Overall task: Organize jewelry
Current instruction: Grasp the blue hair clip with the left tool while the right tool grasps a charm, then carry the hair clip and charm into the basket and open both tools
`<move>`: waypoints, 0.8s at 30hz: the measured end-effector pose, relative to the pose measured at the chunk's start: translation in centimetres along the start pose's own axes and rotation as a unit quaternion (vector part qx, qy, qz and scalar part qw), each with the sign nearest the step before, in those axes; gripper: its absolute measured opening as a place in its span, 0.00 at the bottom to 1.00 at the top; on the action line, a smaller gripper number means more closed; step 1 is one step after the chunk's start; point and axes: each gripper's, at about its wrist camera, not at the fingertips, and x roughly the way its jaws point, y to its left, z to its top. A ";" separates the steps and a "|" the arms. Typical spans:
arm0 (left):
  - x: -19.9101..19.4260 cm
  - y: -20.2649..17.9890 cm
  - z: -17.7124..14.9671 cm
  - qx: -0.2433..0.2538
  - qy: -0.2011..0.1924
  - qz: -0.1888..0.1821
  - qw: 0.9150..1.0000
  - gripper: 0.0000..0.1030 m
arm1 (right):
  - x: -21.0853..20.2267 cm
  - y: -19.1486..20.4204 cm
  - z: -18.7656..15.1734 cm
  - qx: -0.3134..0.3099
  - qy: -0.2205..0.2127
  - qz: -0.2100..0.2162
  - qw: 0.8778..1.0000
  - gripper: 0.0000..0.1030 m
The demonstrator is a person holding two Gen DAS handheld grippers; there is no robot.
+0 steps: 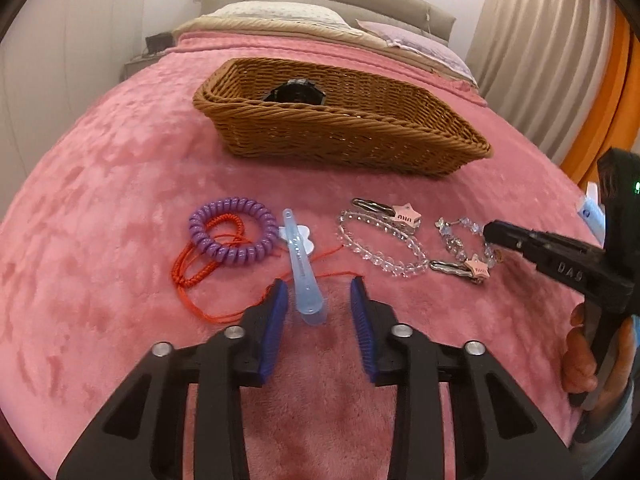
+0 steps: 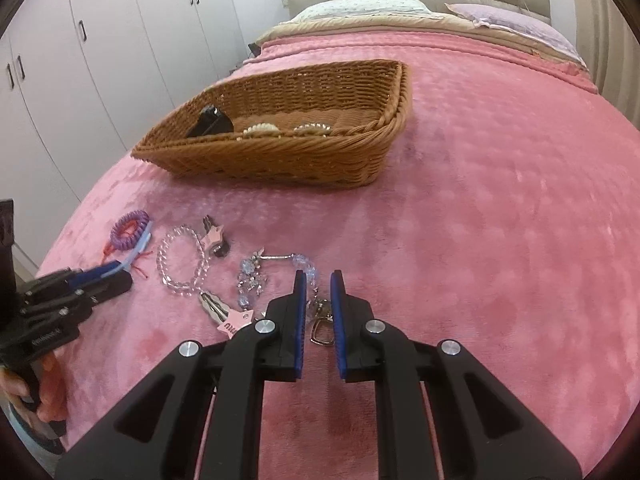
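A wicker basket (image 1: 344, 136) stands on the pink blanket and holds a black item (image 1: 294, 92) and pale beaded pieces (image 2: 262, 130). In front lie a purple coil hair tie (image 1: 234, 232), a red cord (image 1: 188, 272), a pale blue hair clip (image 1: 304, 276), a clear bead bracelet (image 1: 380, 248), two star clips (image 1: 404, 214) and a blue charm bracelet (image 2: 256, 276). My left gripper (image 1: 320, 292) is open, its jaws either side of the blue clip's near end. My right gripper (image 2: 320, 280) is open around the charm bracelet's clasp end (image 2: 322, 320).
The pink blanket (image 2: 500, 220) stretches wide to the right of the basket. Pillows (image 2: 508, 20) and a headboard are at the far end. White wardrobes (image 2: 80, 60) stand to the left, curtains (image 1: 540, 60) to the right.
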 end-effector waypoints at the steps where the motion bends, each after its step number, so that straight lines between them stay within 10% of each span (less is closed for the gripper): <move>1: 0.0 -0.1 0.0 0.003 0.001 0.002 1.000 0.15 | -0.1 -0.2 0.0 0.006 -0.002 0.003 1.000 0.21; 3: 0.1 -0.4 -0.1 0.007 0.001 0.003 1.000 0.13 | -0.5 -1.2 0.1 0.033 -0.009 0.003 0.999 0.50; 9: 0.0 -0.5 -0.3 0.010 -0.006 0.005 1.000 0.11 | -1.2 -2.5 0.2 0.059 -0.025 0.023 0.998 0.52; 16: -0.1 -0.9 -0.4 0.017 -0.008 0.008 1.000 0.11 | 1.8 1.5 -0.2 -0.041 0.033 -0.035 0.998 0.32; 24: -0.8 -0.9 -0.3 0.014 -0.022 0.016 1.000 0.10 | 0.1 2.5 -0.5 -0.063 -0.005 -0.038 0.997 0.09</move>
